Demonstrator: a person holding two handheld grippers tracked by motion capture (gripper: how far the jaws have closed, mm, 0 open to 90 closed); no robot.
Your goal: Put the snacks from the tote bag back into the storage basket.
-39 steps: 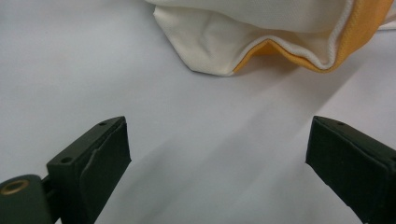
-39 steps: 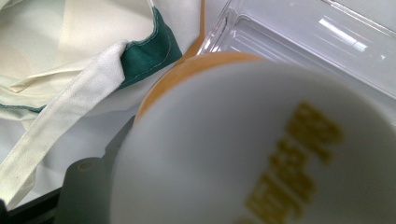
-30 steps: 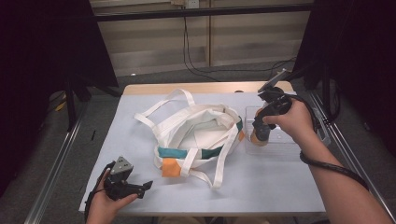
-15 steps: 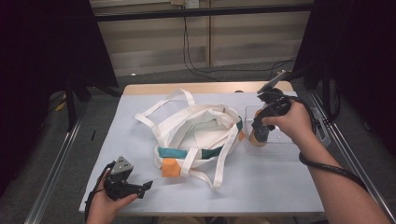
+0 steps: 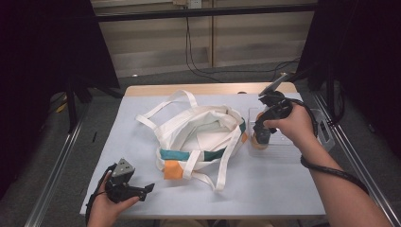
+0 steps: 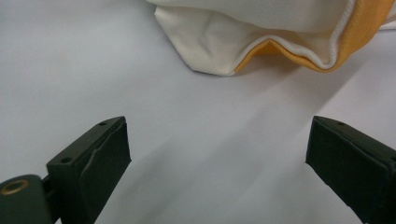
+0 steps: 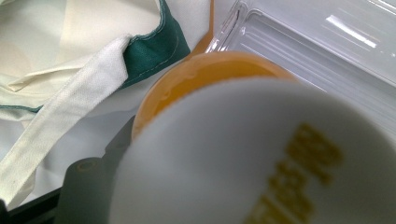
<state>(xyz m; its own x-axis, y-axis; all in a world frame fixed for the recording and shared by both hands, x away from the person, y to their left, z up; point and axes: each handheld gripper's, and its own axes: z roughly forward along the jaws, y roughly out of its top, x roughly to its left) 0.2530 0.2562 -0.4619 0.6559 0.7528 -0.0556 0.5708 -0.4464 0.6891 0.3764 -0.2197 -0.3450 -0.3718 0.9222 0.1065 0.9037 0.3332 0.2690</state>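
Bottle (image 7: 261,154), white lid, blurred gold lettering

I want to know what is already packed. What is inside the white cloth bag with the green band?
The white cloth bag lies open on the table; its mouth shows pale lining alone. Folds and straps cover the bottom, so anything lying there stays hidden.

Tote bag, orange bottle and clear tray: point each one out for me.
tote bag (image 5: 208,137): high view, pale inner cloth.
orange bottle (image 7: 210,74): right gripper view, orange body beneath the white cap.
clear tray (image 7: 336,42): right gripper view, ribbed floor.
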